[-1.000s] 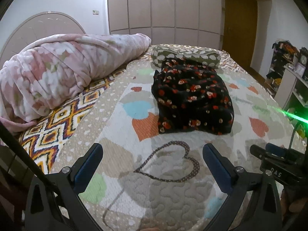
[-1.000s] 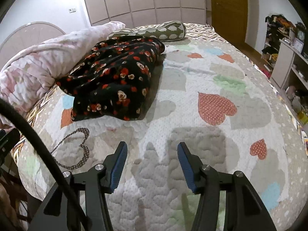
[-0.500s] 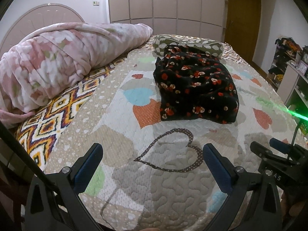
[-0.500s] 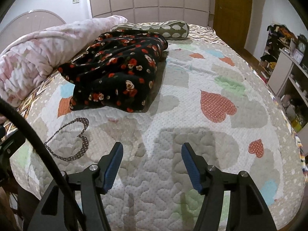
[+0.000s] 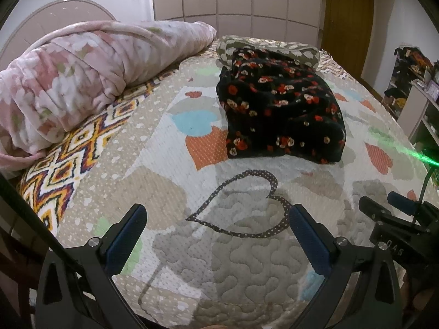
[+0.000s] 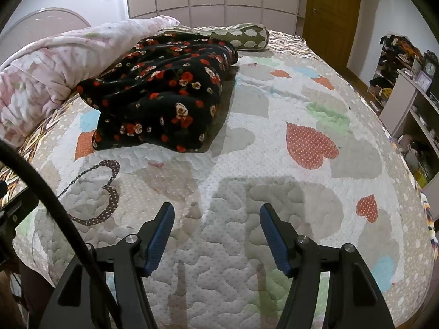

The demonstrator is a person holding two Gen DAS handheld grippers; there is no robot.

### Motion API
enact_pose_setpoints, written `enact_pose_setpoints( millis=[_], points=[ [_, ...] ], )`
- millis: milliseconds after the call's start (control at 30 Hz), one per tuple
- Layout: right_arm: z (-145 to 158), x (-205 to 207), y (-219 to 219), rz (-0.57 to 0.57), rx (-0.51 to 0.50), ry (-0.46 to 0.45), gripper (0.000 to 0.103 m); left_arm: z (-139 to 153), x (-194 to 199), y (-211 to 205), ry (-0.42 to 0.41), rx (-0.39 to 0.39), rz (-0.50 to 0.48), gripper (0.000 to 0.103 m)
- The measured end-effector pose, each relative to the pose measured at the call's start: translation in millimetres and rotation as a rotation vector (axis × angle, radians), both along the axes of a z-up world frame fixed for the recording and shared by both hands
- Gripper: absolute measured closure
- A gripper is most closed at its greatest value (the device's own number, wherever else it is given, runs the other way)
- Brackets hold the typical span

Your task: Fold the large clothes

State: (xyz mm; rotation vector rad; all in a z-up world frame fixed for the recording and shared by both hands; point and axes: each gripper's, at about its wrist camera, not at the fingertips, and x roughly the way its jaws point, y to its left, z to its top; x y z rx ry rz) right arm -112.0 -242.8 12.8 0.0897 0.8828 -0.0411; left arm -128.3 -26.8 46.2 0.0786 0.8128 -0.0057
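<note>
A black garment with red and white flowers (image 5: 279, 109) lies folded in a thick bundle on the heart-patterned quilt (image 5: 164, 192), toward the far half of the bed. My left gripper (image 5: 216, 211) hovers open over the dotted heart outline near the bed's front edge, well short of the garment, with nothing between its blue pads. In the right wrist view the garment (image 6: 164, 96) sits up and to the left. My right gripper (image 6: 216, 208) is open over bare quilt (image 6: 301, 192), also empty. The right gripper (image 5: 395, 213) shows at the left view's right edge.
A rolled pink floral blanket (image 5: 90, 74) lies along the bed's left side. A green patterned bolster (image 5: 301, 52) rests behind the garment. Shelves with clutter (image 6: 411, 87) stand right of the bed, with a wooden door (image 6: 329, 11) and wardrobe panels at the back.
The right gripper's jaws have spread a little wider. The left view has sunk and tipped down slightly toward the quilt. The garment has not moved.
</note>
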Motion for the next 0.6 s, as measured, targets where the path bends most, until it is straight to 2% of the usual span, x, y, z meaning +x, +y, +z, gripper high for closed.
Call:
enact_pose_setpoints(
  millis=[600],
  points=[
    [-8, 3, 4, -0.003, -0.004, 0.023, 0.032, -16, 7, 0, 0.065, -0.019, -0.004, 0.0]
  ],
)
